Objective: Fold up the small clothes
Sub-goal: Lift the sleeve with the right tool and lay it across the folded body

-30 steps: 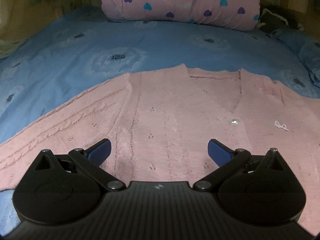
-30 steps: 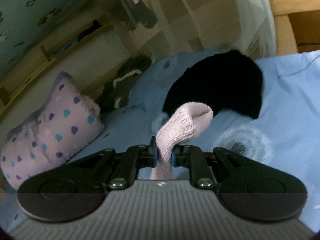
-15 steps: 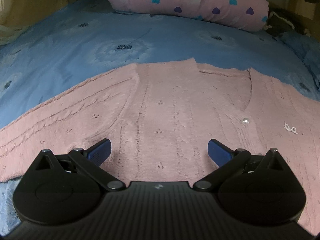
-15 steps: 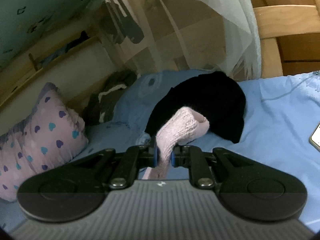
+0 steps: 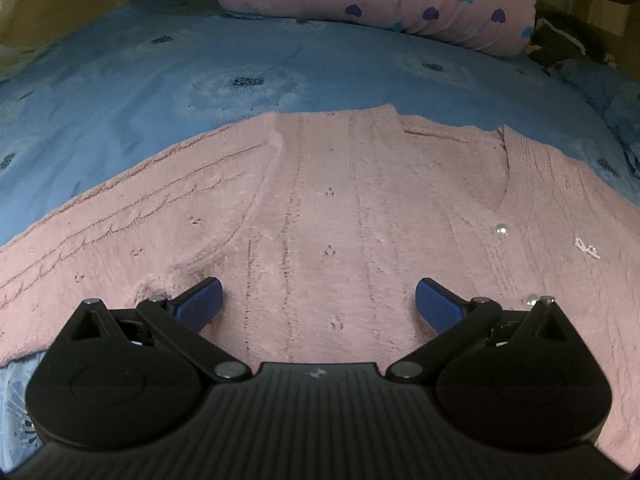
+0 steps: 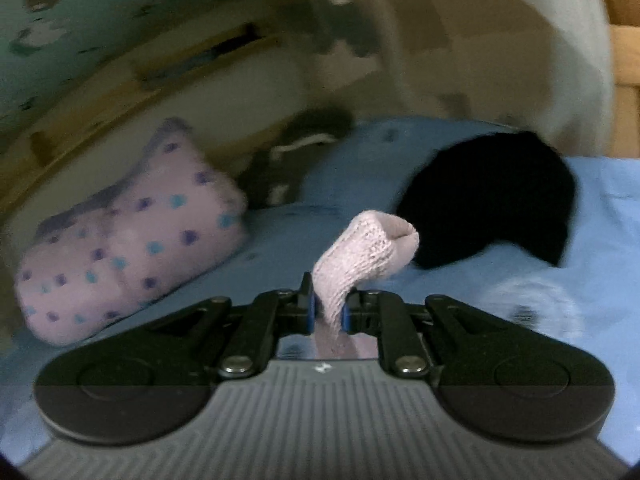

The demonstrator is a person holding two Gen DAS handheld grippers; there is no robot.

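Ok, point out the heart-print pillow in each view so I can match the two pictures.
Left wrist view: the pillow lies along the top edge, beyond the pink cardigan.
Right wrist view: the pillow sits at middle left, blurred.
Shared landmark: the blue bedsheet under it in both.

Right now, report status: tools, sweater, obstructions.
Left tool open, over pink sweater flat on bed. Right tool shut on sweater cuff, lifted. Black garment beyond, apart.
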